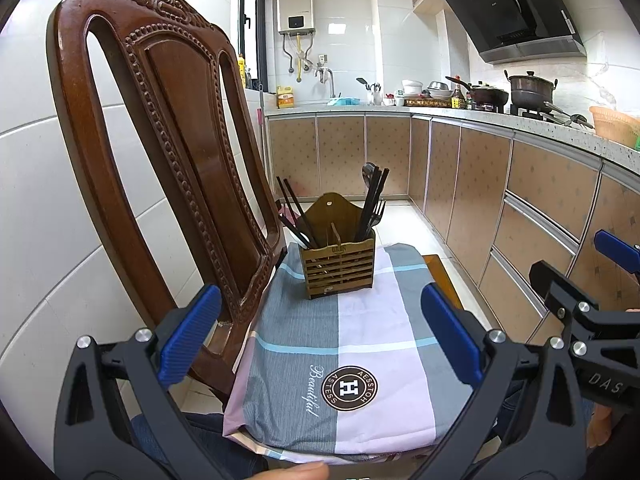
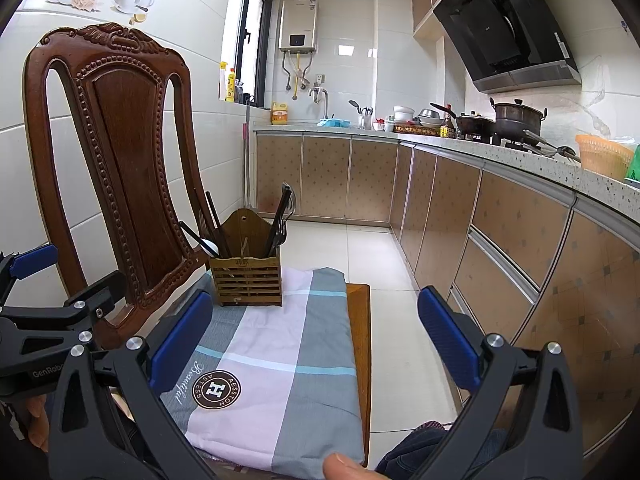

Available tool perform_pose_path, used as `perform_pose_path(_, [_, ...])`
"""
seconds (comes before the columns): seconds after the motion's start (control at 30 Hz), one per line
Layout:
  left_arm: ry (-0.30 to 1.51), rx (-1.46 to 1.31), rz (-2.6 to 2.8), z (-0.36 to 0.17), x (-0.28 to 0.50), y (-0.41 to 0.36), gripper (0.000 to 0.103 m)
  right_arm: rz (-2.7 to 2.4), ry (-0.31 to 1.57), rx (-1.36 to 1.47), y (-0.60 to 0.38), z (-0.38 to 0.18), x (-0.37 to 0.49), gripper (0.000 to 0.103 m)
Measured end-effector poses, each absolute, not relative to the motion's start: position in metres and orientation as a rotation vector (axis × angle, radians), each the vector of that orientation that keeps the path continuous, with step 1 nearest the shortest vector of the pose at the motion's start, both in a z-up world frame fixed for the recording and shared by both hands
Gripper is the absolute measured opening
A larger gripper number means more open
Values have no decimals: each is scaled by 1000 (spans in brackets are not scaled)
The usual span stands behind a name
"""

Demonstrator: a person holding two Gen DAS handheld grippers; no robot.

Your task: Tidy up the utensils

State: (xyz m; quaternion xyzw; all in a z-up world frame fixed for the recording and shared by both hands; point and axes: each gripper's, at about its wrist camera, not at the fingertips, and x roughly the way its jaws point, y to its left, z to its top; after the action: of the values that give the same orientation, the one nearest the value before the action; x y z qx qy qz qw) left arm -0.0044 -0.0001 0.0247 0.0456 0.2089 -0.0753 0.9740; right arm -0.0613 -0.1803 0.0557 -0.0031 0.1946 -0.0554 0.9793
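Utensils are looking pretty much sorted already, honestly. The wooden caddy (image 1: 338,266) is sitting at the far end of the plaid cloth (image 1: 360,344) on the chair seat, right up near the carved chair back (image 1: 168,152). Dark chopsticks (image 1: 294,212) and what's looking like a white spoon are leaning out of its left compartment, while more chopsticks, a fork and a ladle-ish thing (image 1: 372,204) are standing in the right one. Can't tell what's in the middle slot.

Nothing loose is lying on the cloth in either view, so I'm guessing the job is at or near its end, or there's something out of view I'm not seeing.

Both claws are hanging back, well apart from the caddy. The left gripper (image 1: 320,340) is holding its jaws wide apart with nothing between them, and the right gripper (image 2: 316,340) is doing the same, hovering over the near edge of the cloth.
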Motion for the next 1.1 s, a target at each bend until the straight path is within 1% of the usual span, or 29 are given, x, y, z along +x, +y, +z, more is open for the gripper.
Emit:
perform_pose_path(0.7, [424,99,-154,22,-4,1,99,-116,397,-1,-176,52,-60,100])
perform_pose_path(1.1, [457,103,-155,14,3,2,99,-120,415,-3,-172,49,-55,100])
